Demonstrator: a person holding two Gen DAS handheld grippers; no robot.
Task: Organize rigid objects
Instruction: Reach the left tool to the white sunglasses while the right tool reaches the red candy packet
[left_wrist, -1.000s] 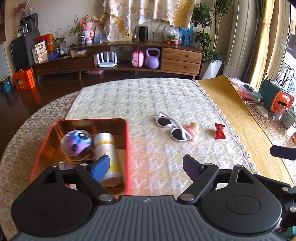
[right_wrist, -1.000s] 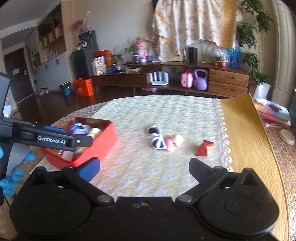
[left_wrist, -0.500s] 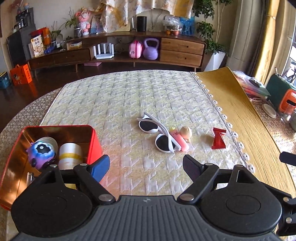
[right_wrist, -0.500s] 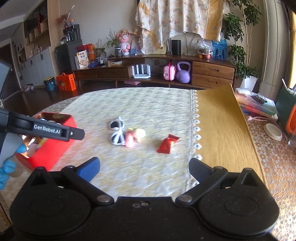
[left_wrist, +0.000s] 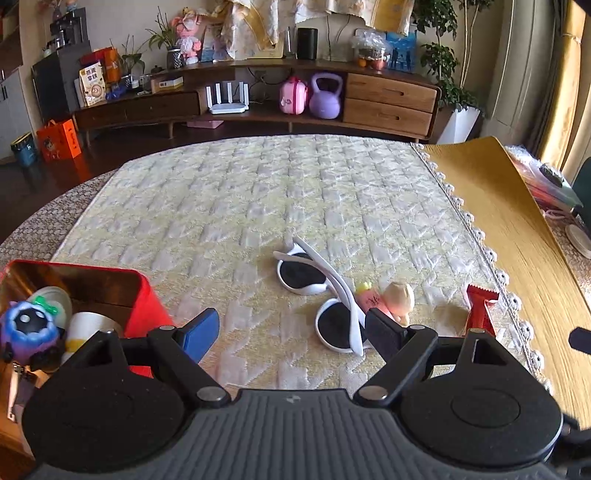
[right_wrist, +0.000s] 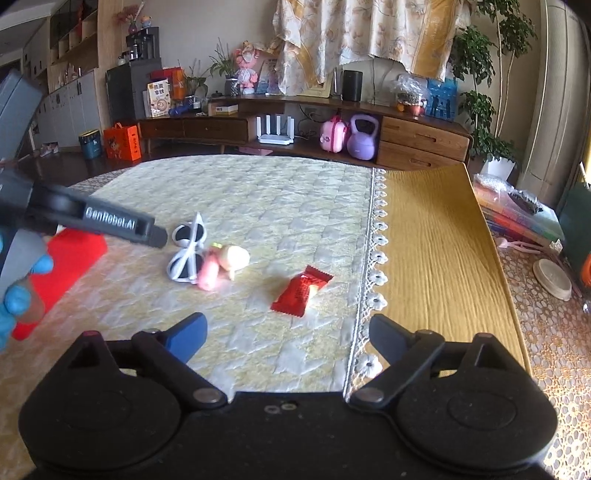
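Left gripper (left_wrist: 291, 332): jaws apart, nothing between them, above the quilted cloth (left_wrist: 258, 206). Right gripper (right_wrist: 286, 336): jaws have just been closing, yet stand apart with nothing between them. Landmark: white sunglasses (left_wrist: 321, 295). A pink toy (left_wrist: 388, 301) touches them; the red packet (left_wrist: 480, 306) lies beyond the toy; the red tin (left_wrist: 144, 299) sits on the opposite side.

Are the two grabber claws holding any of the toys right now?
No. The left gripper and the right gripper are both open with nothing between their jaws; the right one's jaws have just closed a little.
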